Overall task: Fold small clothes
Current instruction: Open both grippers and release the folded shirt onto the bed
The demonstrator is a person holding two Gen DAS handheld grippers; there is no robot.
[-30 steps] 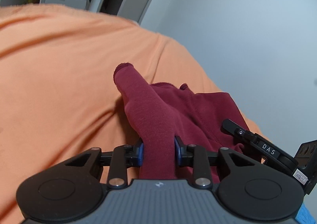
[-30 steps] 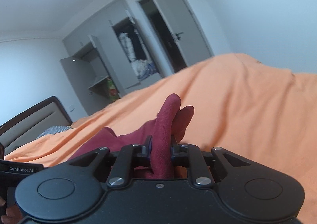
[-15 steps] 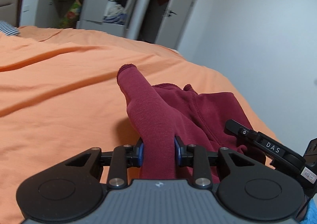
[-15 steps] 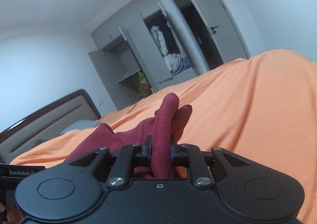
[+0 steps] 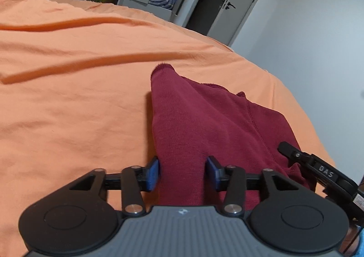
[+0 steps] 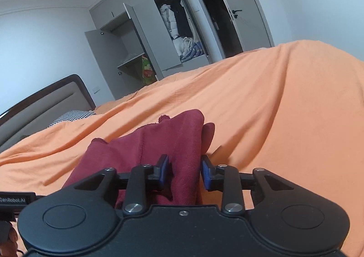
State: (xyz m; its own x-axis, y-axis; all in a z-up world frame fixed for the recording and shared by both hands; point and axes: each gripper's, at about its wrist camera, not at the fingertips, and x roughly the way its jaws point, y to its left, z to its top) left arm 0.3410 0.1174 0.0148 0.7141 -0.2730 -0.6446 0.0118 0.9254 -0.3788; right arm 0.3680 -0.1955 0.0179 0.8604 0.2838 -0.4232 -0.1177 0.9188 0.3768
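Across both views, an orange bed cover (image 5: 79, 97), creased in long ridges. On it, near its right-hand edge as seen from the left wrist view, a dark red garment (image 5: 193, 120), bunched and partly lifted into ridges.

Only in the right wrist view: a dark headboard (image 6: 45, 97) and most of a checked pillow (image 6: 70, 117) on the left, plus the full grey wardrobe (image 6: 145, 36) with doors open and clothes inside. Only in the left wrist view: the garment's stitched seam running toward the other tool, and that tool's black bar marked DAS (image 5: 323, 172) lying on the cloth's right side.

Left gripper (image 5: 182, 172): held low and level over the bed, pointed along a raised ribbed fold. Blue fingers (image 5: 152, 174) spread, the fold between them, its right side just clear of the pad.

Right gripper (image 6: 184, 172): likewise low, aimed toward the wardrobe. Fingers (image 6: 206, 175) parted around the garment's folded edge, loosely, not squeezing it.

At the lower left corner of the right wrist view, part of a hand (image 6: 9, 241).
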